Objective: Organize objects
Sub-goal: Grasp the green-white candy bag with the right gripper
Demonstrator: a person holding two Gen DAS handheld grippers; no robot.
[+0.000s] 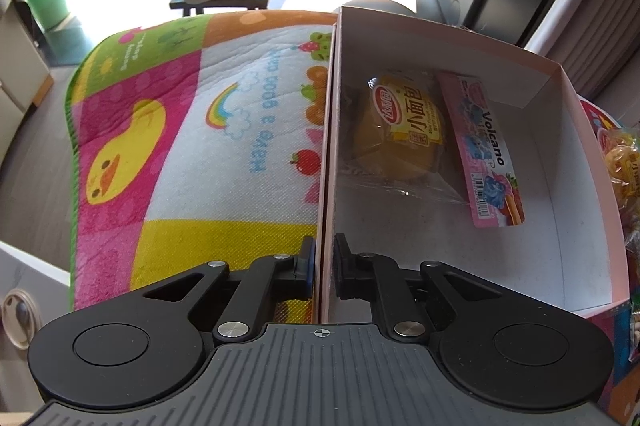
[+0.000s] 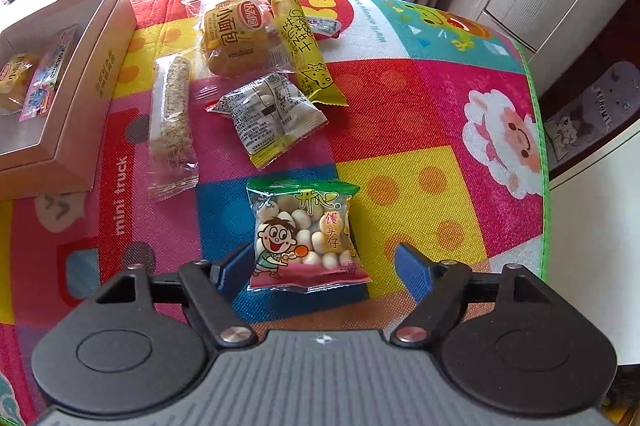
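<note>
Right now the cartoon snack bag [image 2: 306,236] lies flat on the play mat [image 2: 420,154], between the spread fingers of the right gripper [image 2: 325,266], which is open and grips nothing. Its left pad looks to be touching the bag edge, hard to be sure from this angle. Beyond the bag: a grey-white packet [image 2: 272,116], a cereal bar [image 2: 172,124], a small bread pack [image 2: 236,38] and a yellow cheese stick [image 2: 306,48]. Left of the bag, well apart, sits the cardboard box [image 2: 86,66]. The left gripper [image 1: 322,266] is clamped on the box wall [image 1: 326,146], steadying it; inside lie a bread pack [image 1: 404,130] and a pink Volcano packet [image 1: 486,150]. To do it well: centre the bag, close on its puffy middle rather than the crimped seam, lift clear, drop in the box's bare floor.
</note>
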